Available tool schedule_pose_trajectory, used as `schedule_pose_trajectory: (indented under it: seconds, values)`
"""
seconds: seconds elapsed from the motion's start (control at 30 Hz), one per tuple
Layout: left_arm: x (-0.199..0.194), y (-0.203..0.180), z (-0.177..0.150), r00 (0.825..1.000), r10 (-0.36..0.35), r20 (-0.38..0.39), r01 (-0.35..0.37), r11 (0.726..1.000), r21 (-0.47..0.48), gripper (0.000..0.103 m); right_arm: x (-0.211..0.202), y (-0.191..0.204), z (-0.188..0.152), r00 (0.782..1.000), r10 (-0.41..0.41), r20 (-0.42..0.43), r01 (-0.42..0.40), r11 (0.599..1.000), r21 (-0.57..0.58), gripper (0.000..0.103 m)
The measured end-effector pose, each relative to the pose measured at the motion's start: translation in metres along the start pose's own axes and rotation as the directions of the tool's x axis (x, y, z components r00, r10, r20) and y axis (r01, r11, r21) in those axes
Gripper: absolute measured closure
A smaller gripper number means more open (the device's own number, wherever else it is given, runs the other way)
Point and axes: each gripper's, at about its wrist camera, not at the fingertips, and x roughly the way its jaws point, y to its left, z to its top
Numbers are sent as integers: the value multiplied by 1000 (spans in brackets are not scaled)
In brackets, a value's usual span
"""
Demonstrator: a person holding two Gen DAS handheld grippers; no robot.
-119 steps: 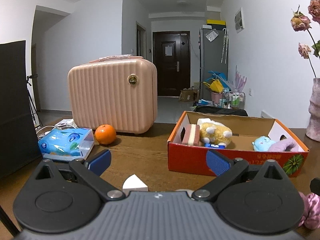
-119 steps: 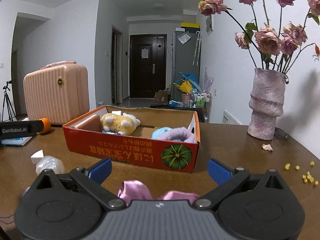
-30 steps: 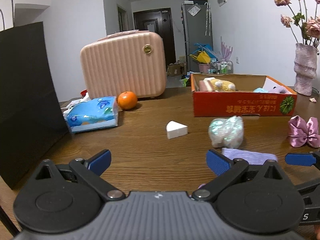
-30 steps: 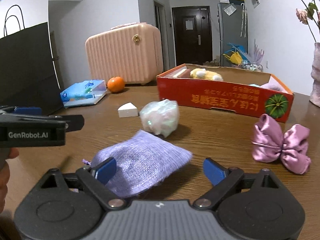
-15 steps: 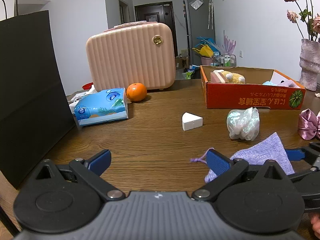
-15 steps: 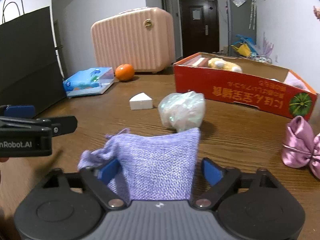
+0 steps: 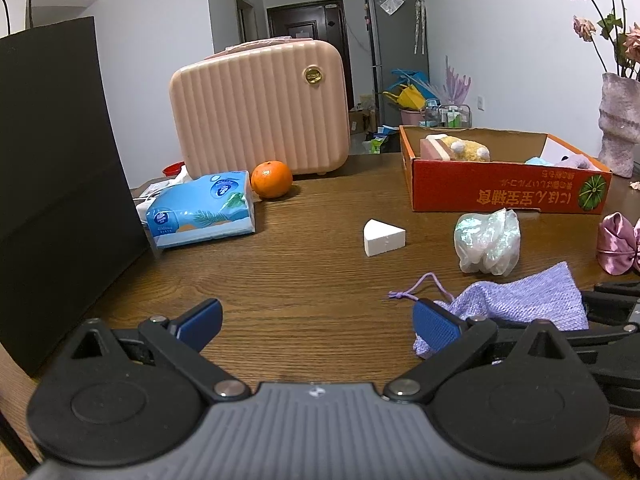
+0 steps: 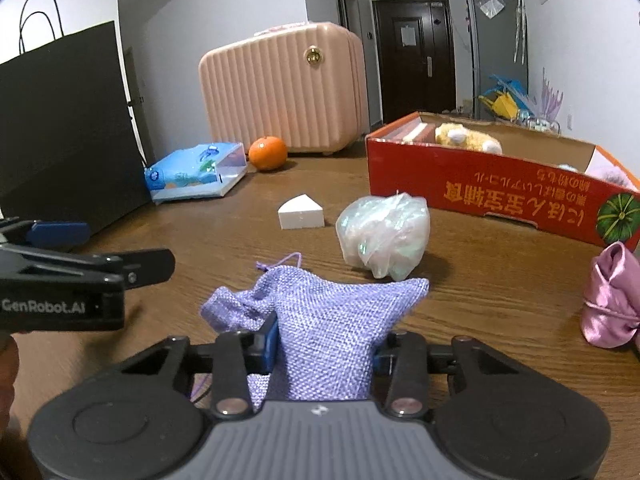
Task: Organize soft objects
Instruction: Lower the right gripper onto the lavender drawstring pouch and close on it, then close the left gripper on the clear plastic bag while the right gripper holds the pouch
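Now our right gripper [image 8: 324, 354], jaws just closing, clenches the purple pouch [image 8: 332, 320]; the red box [image 8: 500, 196] lies ahead-right; our left gripper [image 7: 316, 320] gapes empty.

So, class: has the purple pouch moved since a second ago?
Yes. The purple pouch was flat; now its end nearest the camera is raised between closing jaws, against the still white wedge.

One suitcase [image 7: 258, 108], one orange [image 7: 271, 179], one tissue pack [image 7: 202, 210], one white wedge [image 7: 383, 237], one cardboard box [image 7: 508, 194], one lilac pouch [image 8: 332, 328], one shiny wrapped bundle [image 8: 383, 236], one pink bow [image 7: 620, 248], one vase [image 7: 618, 130], one black bag [image 7: 56, 184], two grippers: left gripper [image 7: 316, 322], right gripper [image 8: 324, 348].
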Motion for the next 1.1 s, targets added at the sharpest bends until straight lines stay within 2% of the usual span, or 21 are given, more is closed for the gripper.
schedule_pose_trajectory:
  seconds: [0.57, 1.1]
  values:
    - [-3, 3, 2, 998, 32, 49, -30, 998, -57, 0, -26, -10, 3, 993, -27, 118, 26, 1000, 8, 65]
    - [-1, -29, 6, 999, 22, 49, -21, 999, -34, 0, -53, -49, 4, 978, -66, 196, 54, 996, 65, 65]
